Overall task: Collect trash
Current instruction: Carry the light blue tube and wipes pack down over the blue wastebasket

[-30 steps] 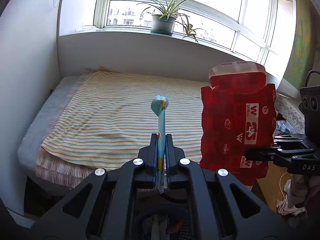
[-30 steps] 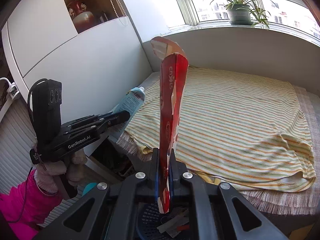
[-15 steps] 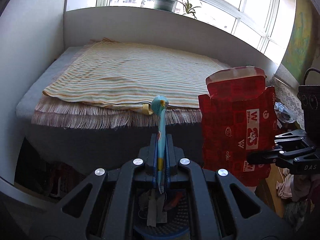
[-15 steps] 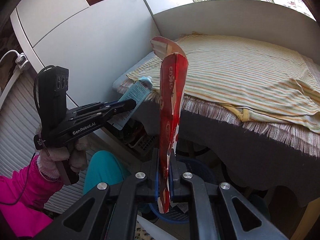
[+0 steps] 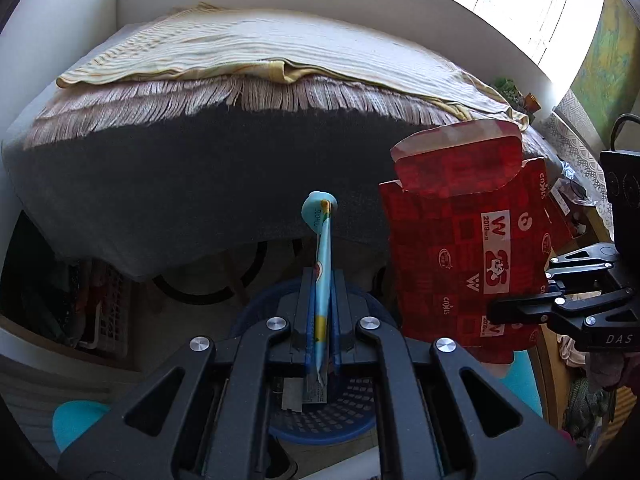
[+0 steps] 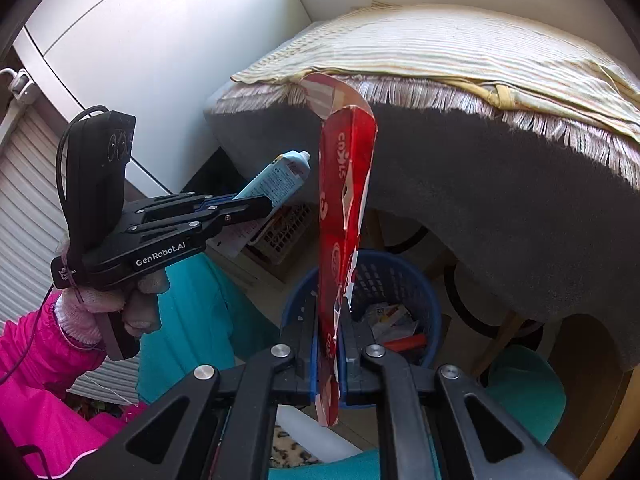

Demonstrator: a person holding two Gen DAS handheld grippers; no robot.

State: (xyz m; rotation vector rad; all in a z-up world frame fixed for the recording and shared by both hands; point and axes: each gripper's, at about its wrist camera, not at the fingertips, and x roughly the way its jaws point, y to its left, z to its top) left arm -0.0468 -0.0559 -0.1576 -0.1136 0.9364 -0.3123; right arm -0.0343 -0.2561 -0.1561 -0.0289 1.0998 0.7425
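My left gripper (image 5: 321, 276) is shut on a flattened light-blue tube (image 5: 320, 216) that sticks up from the jaws. Under it lies a blue plastic basket (image 5: 320, 428) with paper scraps inside. My right gripper (image 6: 330, 312) is shut on a flattened red carton (image 6: 344, 184), standing edge-on above the same basket (image 6: 424, 292), which holds wrappers and a red scrap. The left wrist view shows the carton (image 5: 460, 248) broadside at the right, clamped by the right gripper (image 5: 516, 312). In the right wrist view the left gripper (image 6: 256, 204) holds the tube (image 6: 280, 178) at the left.
A bed with a striped sheet (image 5: 260, 48) and a fringed blanket over a dark grey side (image 6: 500, 200) overhangs the basket. White wardrobe doors (image 6: 160, 60) stand left. A slatted crate (image 6: 280, 232) sits under the bed. A gloved hand and pink sleeve (image 6: 48, 360) hold the left gripper.
Both grippers have sunk from above the bed to below its edge and tilted downward. The blue basket has come into view beneath them. Both grips are unchanged.
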